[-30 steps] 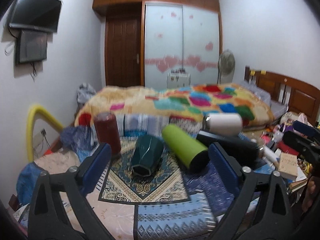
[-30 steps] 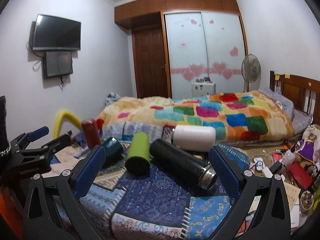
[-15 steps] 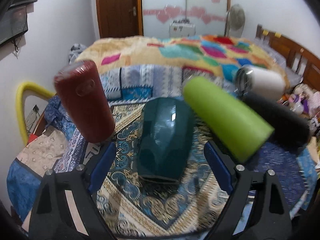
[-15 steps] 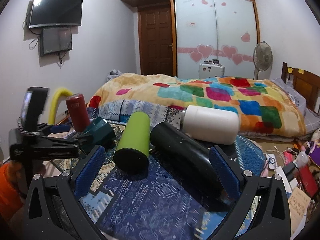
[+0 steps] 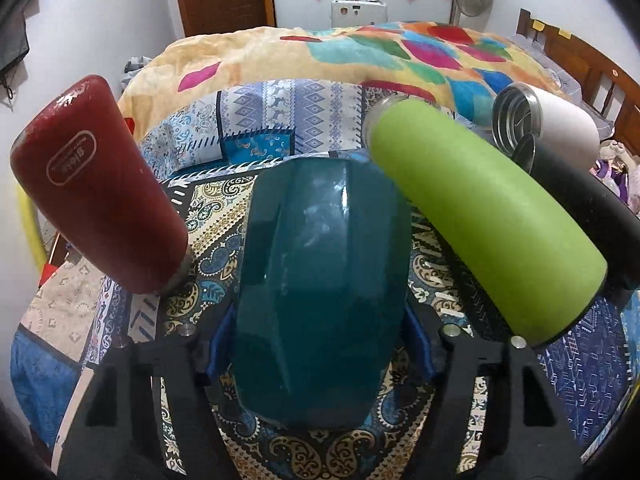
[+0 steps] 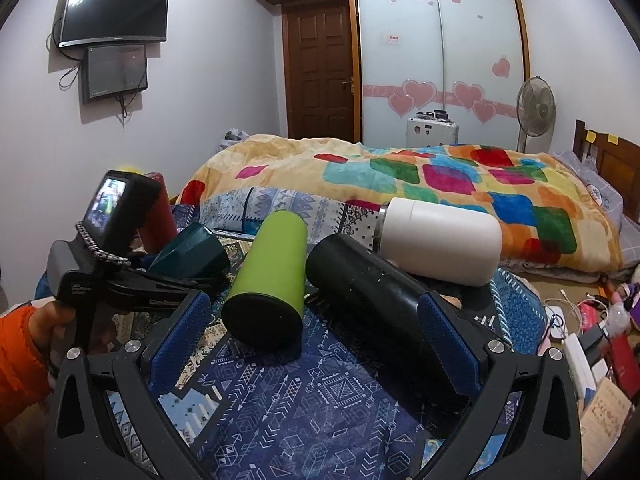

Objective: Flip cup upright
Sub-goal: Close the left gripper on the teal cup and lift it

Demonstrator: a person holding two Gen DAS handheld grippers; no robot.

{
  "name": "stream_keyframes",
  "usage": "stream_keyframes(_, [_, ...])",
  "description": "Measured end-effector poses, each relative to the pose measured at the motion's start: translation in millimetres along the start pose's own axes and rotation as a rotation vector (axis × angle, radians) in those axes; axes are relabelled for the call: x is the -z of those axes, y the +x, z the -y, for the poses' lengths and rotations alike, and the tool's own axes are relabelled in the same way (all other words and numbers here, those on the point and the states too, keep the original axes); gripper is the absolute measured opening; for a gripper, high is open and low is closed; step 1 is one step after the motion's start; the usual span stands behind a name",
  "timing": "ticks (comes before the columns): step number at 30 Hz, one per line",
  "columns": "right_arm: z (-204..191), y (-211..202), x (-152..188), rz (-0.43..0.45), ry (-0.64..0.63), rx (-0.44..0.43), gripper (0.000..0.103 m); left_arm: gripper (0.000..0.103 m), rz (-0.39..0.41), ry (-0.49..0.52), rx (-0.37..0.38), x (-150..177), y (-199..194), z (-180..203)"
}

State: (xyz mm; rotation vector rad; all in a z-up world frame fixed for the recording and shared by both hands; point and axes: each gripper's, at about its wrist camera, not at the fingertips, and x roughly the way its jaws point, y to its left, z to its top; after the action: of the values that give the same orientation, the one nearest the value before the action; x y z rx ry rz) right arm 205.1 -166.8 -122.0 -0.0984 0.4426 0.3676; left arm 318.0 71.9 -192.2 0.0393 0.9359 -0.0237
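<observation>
Two of my grippers are in play. My left gripper [image 5: 318, 340] has its blue pads [image 5: 218, 340] set on either side of the dark teal cup [image 5: 320, 280], which lies tipped on the patterned cloth [image 5: 224, 216] with its wide rim toward the camera — the pads sit tight against its lower sides, pinching it. From the right wrist view the same cup [image 6: 192, 250] shows beyond the left gripper [image 6: 200, 276], still on its side.

My right gripper [image 6: 316, 336] hangs with its jaws spread wide and nothing between the pads; the black flask [image 6: 376, 292] lies just past its right pad.

Just left of the cup stands a red bottle [image 5: 96, 204], mouth down. On the cup's right lies a lime green bottle [image 5: 484, 216], and beside that the black flask [image 5: 580, 200] and a white flask [image 5: 560, 120] with its steel mouth open toward the left camera. Behind them all — a bed with a bright patchwork blanket [image 6: 440, 176].
</observation>
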Motion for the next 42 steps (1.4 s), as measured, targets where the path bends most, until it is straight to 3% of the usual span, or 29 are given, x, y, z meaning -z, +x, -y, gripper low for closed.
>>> stream_keyframes(11, [-1.8,-6.2,-0.6,0.015,-0.003,-0.006,0.103,0.069,0.016,0.023,0.036,19.4,-21.0,2.5])
stream_keyframes(28, [-1.7,-42.1,-2.6,0.064,0.018,-0.012,0.103,0.069,0.179,0.116,0.115,55.0,-133.6,36.5])
stream_keyframes(36, [3.2,-63.5,-0.5,0.093,0.032,-0.005,0.103,0.069,0.186,0.153,0.167,70.7,-150.2,64.5])
stream_keyframes(42, [8.0,-71.0,7.5,0.088,0.038,0.007,0.103,0.069,0.156,0.158,0.214,76.0,-137.3,85.1])
